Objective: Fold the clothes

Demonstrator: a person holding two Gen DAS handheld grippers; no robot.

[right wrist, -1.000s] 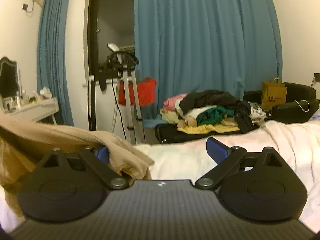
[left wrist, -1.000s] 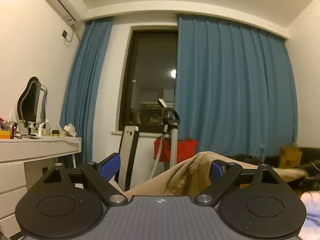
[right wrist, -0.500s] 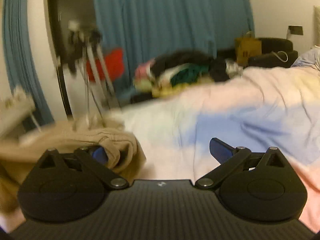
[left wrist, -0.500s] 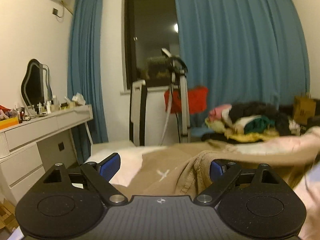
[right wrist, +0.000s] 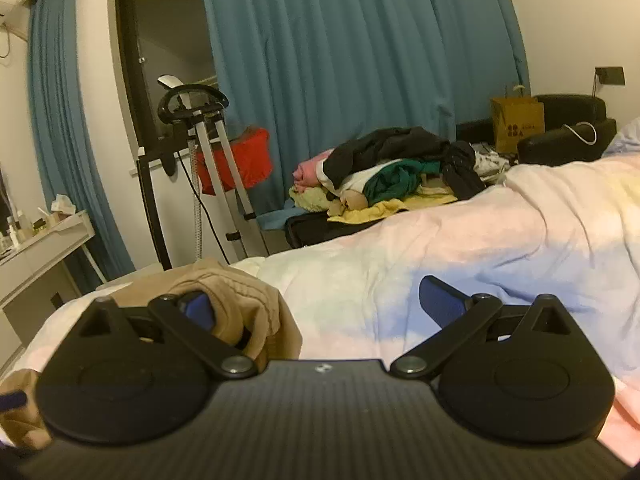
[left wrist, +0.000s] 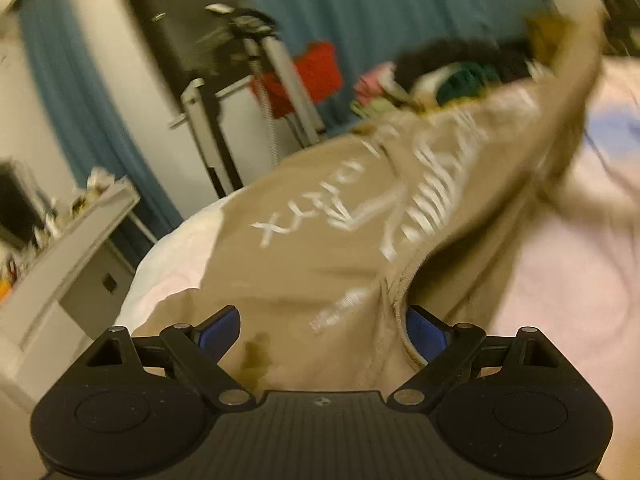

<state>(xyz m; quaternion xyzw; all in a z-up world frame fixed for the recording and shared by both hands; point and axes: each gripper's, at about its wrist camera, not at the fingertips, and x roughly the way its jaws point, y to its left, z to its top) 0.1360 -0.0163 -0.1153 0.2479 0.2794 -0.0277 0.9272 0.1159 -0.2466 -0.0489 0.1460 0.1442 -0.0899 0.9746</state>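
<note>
Tan garment (left wrist: 320, 248) with white lettering is lying spread across the pale bedding (left wrist: 560, 280), its far end trailing off blurred toward upper right. Left gripper (left wrist: 320, 330) is standing wide, cloth bunching between the blue pads; whether they are pressing it cannot be told. Right gripper (right wrist: 320, 306) is gaping, its jaws having just been opening; a fold of the garment (right wrist: 248, 300) is draping against the left pad, the right pad hanging clear over bedding (right wrist: 440, 248). Clothes pile (right wrist: 384, 176) is sitting beyond the bed.
</note>
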